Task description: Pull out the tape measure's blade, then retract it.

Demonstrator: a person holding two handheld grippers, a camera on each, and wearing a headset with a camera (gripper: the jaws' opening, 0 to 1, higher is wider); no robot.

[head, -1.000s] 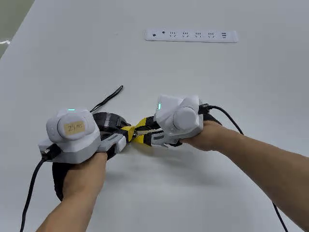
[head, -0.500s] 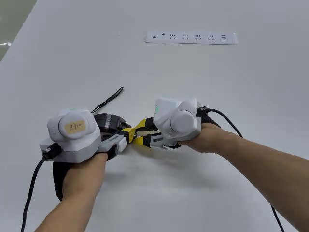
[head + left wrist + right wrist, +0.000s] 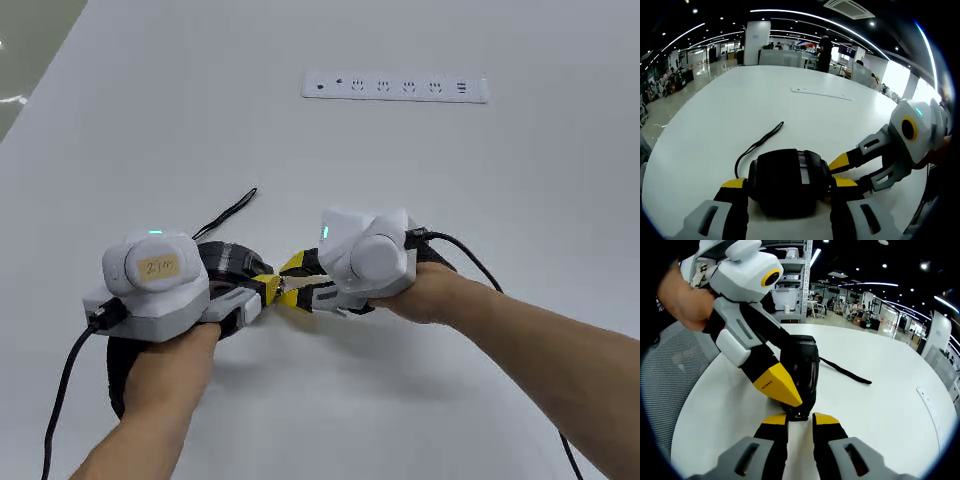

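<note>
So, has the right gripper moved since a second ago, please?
No. Measured against the power strip, the right gripper keeps its place beside the tape measure; the slight shift in the picture is the camera's.

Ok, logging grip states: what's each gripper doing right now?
Left gripper: closed on the tape measure.
Right gripper: closed on the blade tip.

The head view looks steeply down and forward from above the person's arms at the tabletop [image 3: 500,220]. The left gripper [image 3: 256,291] and right gripper [image 3: 292,282] lie close, just below centre, and the power strip [image 3: 395,87] lies far off at 12 o'clock. The left gripper view sits low, very near the tape measure [image 3: 789,180], facing that strip at 12 o'clock. The right gripper view, equally near, faces back from the other side, with the strip at 4 o'clock. All three views share the tape measure.
</note>
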